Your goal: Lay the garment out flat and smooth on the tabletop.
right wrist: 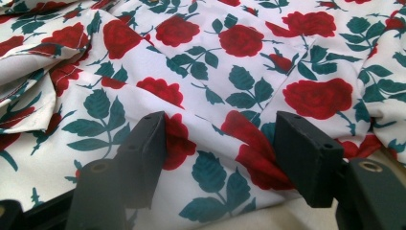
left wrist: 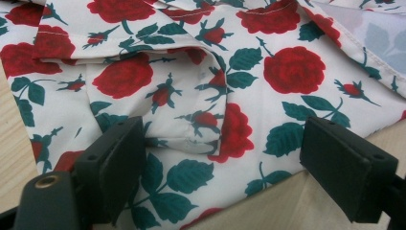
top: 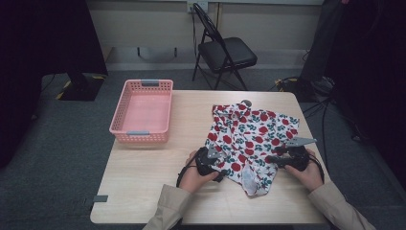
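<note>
In the high view, we recorded a rose-print garment [top: 251, 136] lying crumpled on the wooden table [top: 143, 177]. We took this garment as the landmark for all positions. The pink basket [top: 141, 111] stood well apart from it, on the far-left part of the table. A black folding chair [top: 222, 50] stood on the floor beyond the garment's far edge. The left gripper [top: 214, 161] lay at the garment's near-left edge, touching the cloth. The right gripper [top: 276, 157] lay at its near-right edge, with its grey plate over the cloth. One hand held each gripper, and both sleeves entered from below the garment.

In the left gripper view, we found the left gripper [left wrist: 225, 163] with its jaws standing wide. The garment [left wrist: 191, 86] spread between and beyond them, with a folded seam running towards the gap. Neither pad pressed on the cloth. Bare table [left wrist: 287, 201] showed just below the garment's hem.

In the right gripper view, we found the right gripper [right wrist: 218, 153] likewise spread wide. A raised fold of the garment [right wrist: 230, 72] lay between the jaws. The pads stood on either side of that fold without pinching it.
</note>
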Tool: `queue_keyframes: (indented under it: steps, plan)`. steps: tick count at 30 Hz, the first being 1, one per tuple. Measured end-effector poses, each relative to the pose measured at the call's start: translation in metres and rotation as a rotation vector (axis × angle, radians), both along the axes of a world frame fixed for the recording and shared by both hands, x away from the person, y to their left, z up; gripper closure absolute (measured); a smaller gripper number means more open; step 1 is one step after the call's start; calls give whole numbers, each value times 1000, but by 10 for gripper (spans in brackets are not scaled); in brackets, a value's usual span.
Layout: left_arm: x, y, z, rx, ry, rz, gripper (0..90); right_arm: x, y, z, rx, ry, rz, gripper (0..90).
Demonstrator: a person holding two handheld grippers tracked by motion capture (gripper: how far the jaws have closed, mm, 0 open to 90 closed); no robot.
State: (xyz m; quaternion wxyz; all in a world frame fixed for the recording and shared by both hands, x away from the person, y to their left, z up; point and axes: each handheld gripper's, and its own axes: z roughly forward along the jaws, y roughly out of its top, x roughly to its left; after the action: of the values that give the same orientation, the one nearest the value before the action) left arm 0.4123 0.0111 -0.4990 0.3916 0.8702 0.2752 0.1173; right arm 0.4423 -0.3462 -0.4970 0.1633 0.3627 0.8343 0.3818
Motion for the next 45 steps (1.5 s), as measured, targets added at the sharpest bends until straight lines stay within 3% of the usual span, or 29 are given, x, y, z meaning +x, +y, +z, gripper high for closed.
queue_keyframes:
  steps: [10, 14, 20, 23, 28, 33, 37, 45]
  plan:
    - [-1, -1, 2, 6, 16, -11, 154, -11, -2, 0, 2, 1, -16, 359]
    - [-1, 1, 7, -31, 38, -20, 153, -11, -2, 0, 2, 1, -16, 359]
    - [7, 6, 21, -86, 36, 32, 160, -11, -2, 0, 2, 1, -16, 358]
    - [19, 7, 25, -107, 27, 72, 254, -11, -2, 0, 3, 1, -16, 358]
    - [48, 6, 28, -82, 22, 143, 375, -11, -2, 0, 3, 2, -16, 358]
    - [69, 0, 25, -74, 12, 185, 429, -10, -2, 0, 4, 2, -16, 357]
    - [83, -6, 19, -18, 7, 192, 478, -10, -2, 0, 4, 2, -15, 357]
    - [96, -10, 17, 13, 25, 187, 562, -10, -2, 0, 4, 2, -15, 358]
